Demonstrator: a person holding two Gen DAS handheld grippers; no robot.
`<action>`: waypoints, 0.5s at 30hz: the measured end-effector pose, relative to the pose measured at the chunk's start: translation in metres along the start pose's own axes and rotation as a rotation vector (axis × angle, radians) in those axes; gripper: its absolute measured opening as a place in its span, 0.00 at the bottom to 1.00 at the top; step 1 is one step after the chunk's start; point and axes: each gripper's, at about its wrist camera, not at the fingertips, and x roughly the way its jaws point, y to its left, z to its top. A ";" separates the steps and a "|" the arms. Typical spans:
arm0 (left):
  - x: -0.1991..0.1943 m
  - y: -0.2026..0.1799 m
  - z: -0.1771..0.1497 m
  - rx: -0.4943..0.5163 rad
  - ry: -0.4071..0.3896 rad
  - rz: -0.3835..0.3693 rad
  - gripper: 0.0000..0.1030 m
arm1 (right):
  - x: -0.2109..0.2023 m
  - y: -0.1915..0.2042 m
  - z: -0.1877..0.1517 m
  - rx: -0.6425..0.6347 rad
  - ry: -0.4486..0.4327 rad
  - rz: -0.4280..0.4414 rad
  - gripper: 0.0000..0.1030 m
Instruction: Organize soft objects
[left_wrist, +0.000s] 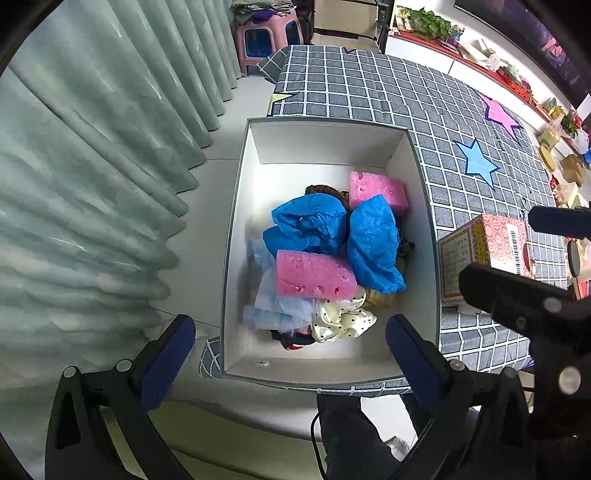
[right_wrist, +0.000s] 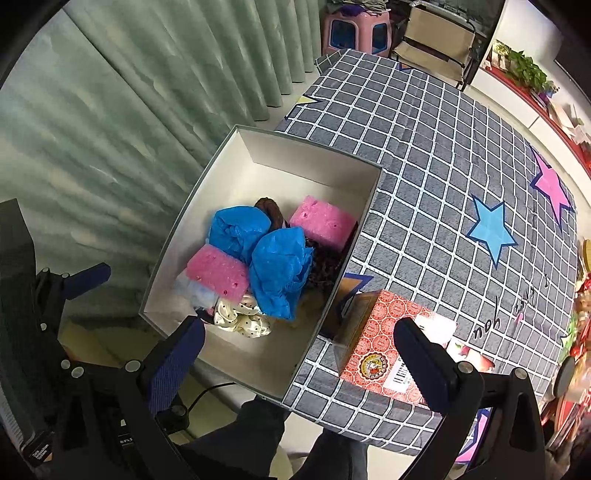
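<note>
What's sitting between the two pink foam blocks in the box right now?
Two crumpled blue plastic covers lie between the near pink foam block and the far pink foam block, with a brown item partly hidden behind them. The left wrist view shows it best.

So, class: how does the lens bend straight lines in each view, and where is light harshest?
Left wrist view: the box rim bows, the curtain curves round the edge, and the box floor glares white. Right wrist view: the checked cloth grid bulges outward; corners go black.
</note>
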 end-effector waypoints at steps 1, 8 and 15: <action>0.000 0.000 0.000 0.000 0.001 0.000 1.00 | 0.000 0.000 0.000 -0.002 -0.001 -0.001 1.00; 0.000 -0.002 -0.001 0.006 0.002 0.001 1.00 | 0.000 0.001 -0.002 0.000 -0.001 -0.005 1.00; 0.000 -0.002 -0.001 0.010 0.005 0.001 1.00 | -0.001 0.003 -0.003 -0.004 -0.004 -0.017 1.00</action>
